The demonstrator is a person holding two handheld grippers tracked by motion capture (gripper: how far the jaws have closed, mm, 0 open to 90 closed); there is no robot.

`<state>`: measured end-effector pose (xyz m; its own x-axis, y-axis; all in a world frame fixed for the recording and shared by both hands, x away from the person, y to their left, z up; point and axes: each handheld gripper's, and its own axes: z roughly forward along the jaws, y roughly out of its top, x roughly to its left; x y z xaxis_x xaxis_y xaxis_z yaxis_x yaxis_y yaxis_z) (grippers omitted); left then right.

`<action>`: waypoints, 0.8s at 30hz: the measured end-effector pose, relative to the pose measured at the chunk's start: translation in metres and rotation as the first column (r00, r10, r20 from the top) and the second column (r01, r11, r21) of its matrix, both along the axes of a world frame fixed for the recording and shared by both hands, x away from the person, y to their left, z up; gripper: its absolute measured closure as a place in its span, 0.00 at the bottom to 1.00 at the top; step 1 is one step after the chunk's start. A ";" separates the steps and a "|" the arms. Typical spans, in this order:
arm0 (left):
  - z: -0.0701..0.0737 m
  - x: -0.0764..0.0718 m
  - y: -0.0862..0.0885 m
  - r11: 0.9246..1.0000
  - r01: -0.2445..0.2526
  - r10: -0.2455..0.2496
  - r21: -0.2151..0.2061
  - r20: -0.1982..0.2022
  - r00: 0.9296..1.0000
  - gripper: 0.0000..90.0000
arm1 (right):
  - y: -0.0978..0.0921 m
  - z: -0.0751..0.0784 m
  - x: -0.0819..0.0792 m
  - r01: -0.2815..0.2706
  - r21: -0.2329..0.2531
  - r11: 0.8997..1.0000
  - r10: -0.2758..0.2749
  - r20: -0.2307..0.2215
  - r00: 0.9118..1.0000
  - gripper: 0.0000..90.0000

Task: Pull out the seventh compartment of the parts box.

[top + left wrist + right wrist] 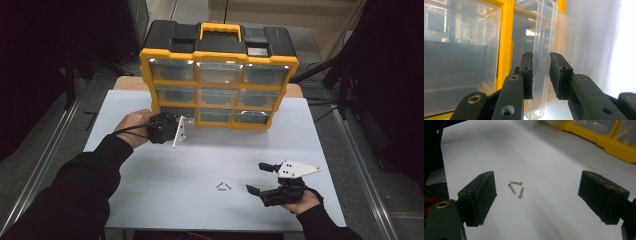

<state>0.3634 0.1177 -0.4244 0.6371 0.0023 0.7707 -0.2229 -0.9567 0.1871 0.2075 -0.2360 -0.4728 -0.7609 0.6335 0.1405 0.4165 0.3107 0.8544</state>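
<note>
Organizer (pixel 218 55), yellow-framed, upper centre of the high view on the table (pixel 150 200): clear drawers, contents not discernible. My left tool (pixel 541 75) straddles the bottom-left drawer's (pixel 544 50) thin clear pull lip, not quite pinching; plastic likely light, slick, flexible. Right tool (pixel 537 200) spread wide over three small screws (pixel 515 187), lower centre.

organizer frame (pixel 505 37): glossy yellow plastic | drawer front (pixel 545 50) between left jaws: clear, smooth, shiny plastic | jaw pads (pixel 480 195): matt black, rough-edged rubbery | screws (pixel 516 187) ahead of right jaws: bright metal | table (pixel 544 165): matt white, smooth
</note>
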 end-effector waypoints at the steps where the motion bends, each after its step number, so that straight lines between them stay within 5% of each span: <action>1: 0.000 0.000 0.000 1.000 -0.001 0.001 -0.001 0.000 1.000 0.81 | 0.000 0.000 0.000 0.000 -0.001 1.000 0.000 0.000 1.000 0.18; 24: 0.001 -0.008 0.002 1.000 0.001 -0.001 -0.004 -0.009 1.000 0.81 | 0.000 -0.001 0.001 0.000 0.003 1.000 0.000 0.000 1.000 0.18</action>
